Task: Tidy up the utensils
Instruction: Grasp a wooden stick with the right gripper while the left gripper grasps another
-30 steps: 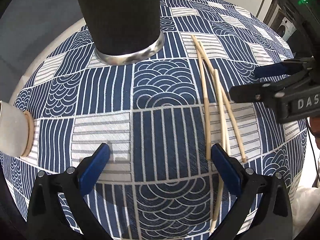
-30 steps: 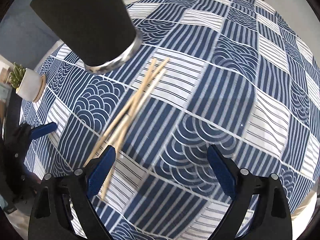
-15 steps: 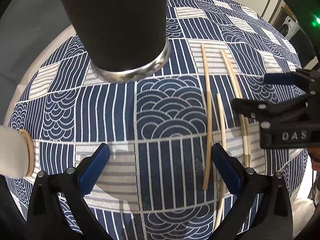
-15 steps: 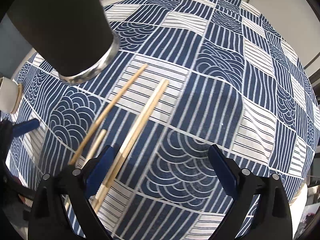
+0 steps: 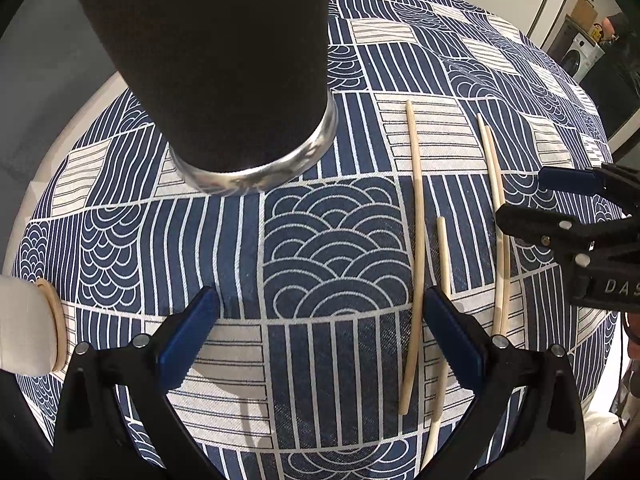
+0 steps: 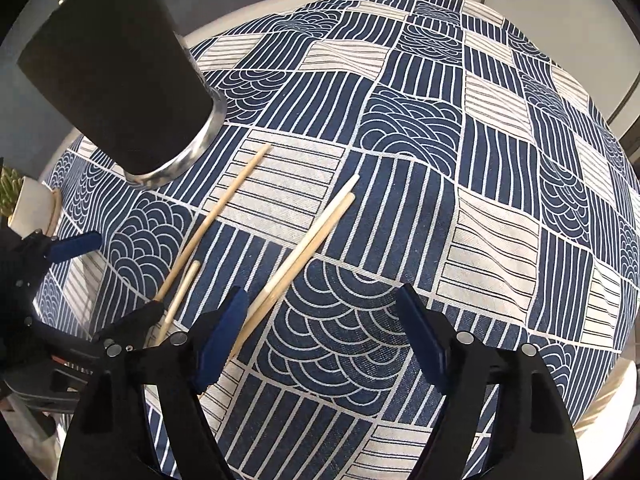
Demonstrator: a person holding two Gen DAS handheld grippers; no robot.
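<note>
Several wooden chopsticks (image 5: 418, 216) lie on the blue patterned tablecloth (image 5: 332, 248); they also show in the right wrist view (image 6: 304, 246). A tall black cup with a silver base (image 5: 224, 72) stands behind them, also seen at upper left in the right wrist view (image 6: 116, 84). My left gripper (image 5: 320, 332) is open and empty, low over the cloth, its right finger beside one chopstick. My right gripper (image 6: 320, 340) is open and empty, its left finger over the pair of chopsticks. It also shows at the right of the left wrist view (image 5: 568, 204).
A small white pot with a plant (image 6: 28, 204) stands at the table's left edge, also in the left wrist view (image 5: 24, 328). The left gripper (image 6: 68, 292) appears at lower left in the right wrist view. The table rim (image 5: 60, 140) curves behind the cup.
Both grippers have moved forward toward the cup and chopsticks. The cup looms larger. The chopsticks have spread apart, one pair lying to the right of the others.
</note>
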